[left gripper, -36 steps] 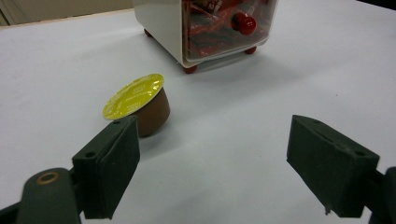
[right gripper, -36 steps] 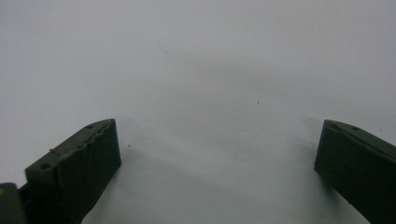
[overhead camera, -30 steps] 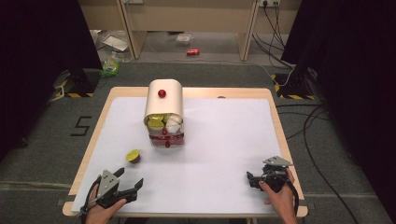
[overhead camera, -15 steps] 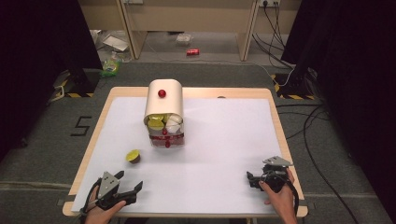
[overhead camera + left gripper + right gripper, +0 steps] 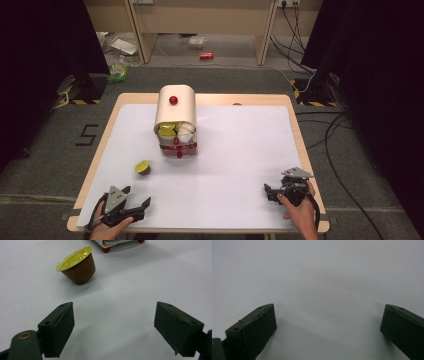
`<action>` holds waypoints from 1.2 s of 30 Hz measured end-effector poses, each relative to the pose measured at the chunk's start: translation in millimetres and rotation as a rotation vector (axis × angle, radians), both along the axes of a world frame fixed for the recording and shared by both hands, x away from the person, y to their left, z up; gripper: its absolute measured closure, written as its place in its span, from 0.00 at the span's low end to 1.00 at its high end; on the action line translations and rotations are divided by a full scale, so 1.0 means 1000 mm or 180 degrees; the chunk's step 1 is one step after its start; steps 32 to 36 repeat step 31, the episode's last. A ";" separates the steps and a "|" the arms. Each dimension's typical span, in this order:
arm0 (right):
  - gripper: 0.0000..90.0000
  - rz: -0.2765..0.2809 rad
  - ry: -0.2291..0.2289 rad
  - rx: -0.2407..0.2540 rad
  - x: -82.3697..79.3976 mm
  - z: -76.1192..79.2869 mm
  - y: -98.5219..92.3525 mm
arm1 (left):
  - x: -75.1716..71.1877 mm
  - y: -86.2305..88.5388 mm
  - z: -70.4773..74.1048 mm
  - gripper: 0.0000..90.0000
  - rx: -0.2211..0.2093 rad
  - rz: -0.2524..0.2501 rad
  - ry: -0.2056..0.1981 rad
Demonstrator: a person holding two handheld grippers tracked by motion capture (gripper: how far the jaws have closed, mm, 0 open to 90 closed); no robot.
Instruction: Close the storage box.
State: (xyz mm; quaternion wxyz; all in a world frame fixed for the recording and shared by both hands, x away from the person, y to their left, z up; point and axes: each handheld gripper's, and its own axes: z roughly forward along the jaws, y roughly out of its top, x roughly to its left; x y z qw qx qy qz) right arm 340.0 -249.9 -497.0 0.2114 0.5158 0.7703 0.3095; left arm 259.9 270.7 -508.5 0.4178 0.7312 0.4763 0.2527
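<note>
brown capsule (image 5: 77,266) tilted ahead-left of the left tool (image 5: 113,328) — jaws wide, empty.

floor mark (image 5: 88,134): a dark "5" or "S" shape on the grey carpet, left of the table, which of the two I cannot tell | red can (image 5: 206,55): far floor, print too small to read | capsule (image 5: 77,264): yellow lid, no legible print | elsewhere: no readable text
</note>
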 end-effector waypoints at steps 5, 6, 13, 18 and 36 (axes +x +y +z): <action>0.01 -0.0009 0.0004 0.0006 0.000 0.000 0.000 | -0.001 -0.001 -0.004 0.18 0.0043 -0.0022 0.0052; 0.01 -0.0001 0.0000 0.0000 0.000 0.000 0.000 | -0.001 -0.002 -0.005 0.18 0.0057 -0.0029 0.0073; 0.01 -0.0007 0.0003 0.0003 0.000 0.000 0.000 | -0.003 -0.004 -0.010 0.17 0.0051 0.0003 0.0053; 0.01 -0.0008 0.0003 0.0004 0.000 0.000 0.000 | -0.003 -0.004 -0.010 0.17 0.0031 0.0004 0.0045; 0.01 -0.0007 0.0004 0.0005 0.000 0.000 0.000 | -0.003 -0.003 -0.011 0.17 0.0020 -0.0002 0.0041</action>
